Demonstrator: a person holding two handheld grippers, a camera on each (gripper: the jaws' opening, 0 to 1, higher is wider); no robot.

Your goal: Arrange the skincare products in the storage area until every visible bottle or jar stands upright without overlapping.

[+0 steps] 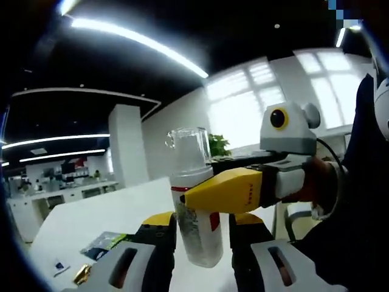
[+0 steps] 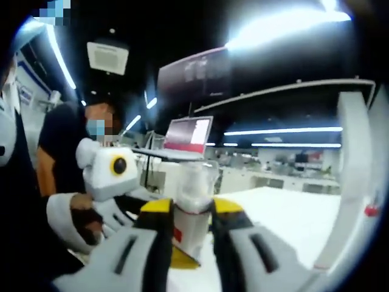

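Both claws (image 1: 202, 234) (image 2: 192, 228) grip one cylindrical, clear-capped plastic bottle (image 1: 196, 207).

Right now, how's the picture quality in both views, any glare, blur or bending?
Left gripper view: ceiling light strips and windows blow out white, fisheye bends the lines, and the bottle with its clear cap is fairly sharp. Right gripper view: softer overall, a ceiling light flares, the bottle looks hazy, and the background is blurred.
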